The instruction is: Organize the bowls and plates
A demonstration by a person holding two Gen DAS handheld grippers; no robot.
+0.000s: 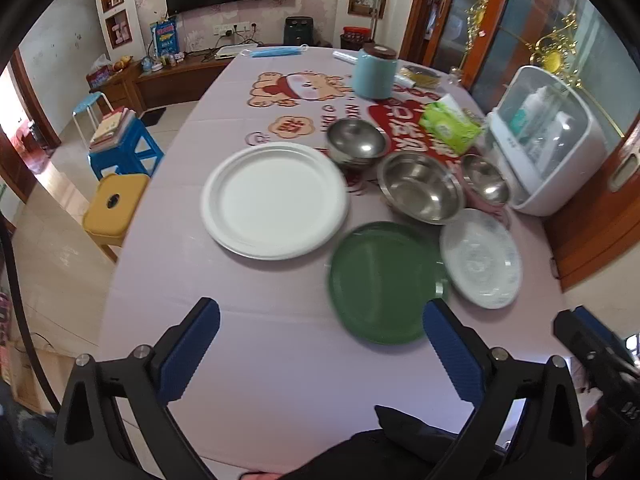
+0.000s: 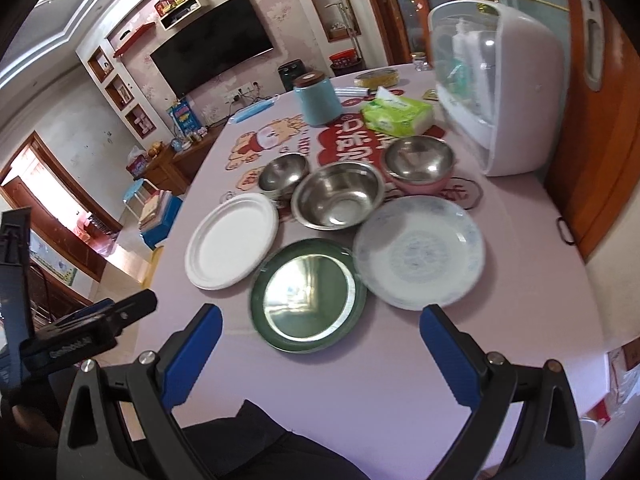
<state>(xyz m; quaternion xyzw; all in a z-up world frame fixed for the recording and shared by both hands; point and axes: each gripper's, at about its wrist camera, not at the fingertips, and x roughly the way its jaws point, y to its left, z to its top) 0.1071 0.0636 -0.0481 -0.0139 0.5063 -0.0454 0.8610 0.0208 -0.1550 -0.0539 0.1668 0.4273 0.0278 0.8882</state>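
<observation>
Both claws spread wide, empty: left claw [image 1: 320, 344], right claw [image 2: 320, 344]. I hover over the bench [image 1: 256, 360]; round green plate [image 2: 308, 300] nearest, steel bowls [image 2: 338, 196] behind, unstacked, so plates go first.

near table edge [image 1: 280, 380] bare — open | dishes crowd middle | white cabinet [image 2: 520, 92] blocks right

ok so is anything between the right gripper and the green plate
Nothing visible. The right gripper is open above bare tablecloth, and the green plate lies just ahead between its fingers' line. The patterned plate sits beside the green plate's right edge, the white plate to its left, neither in the path.
</observation>
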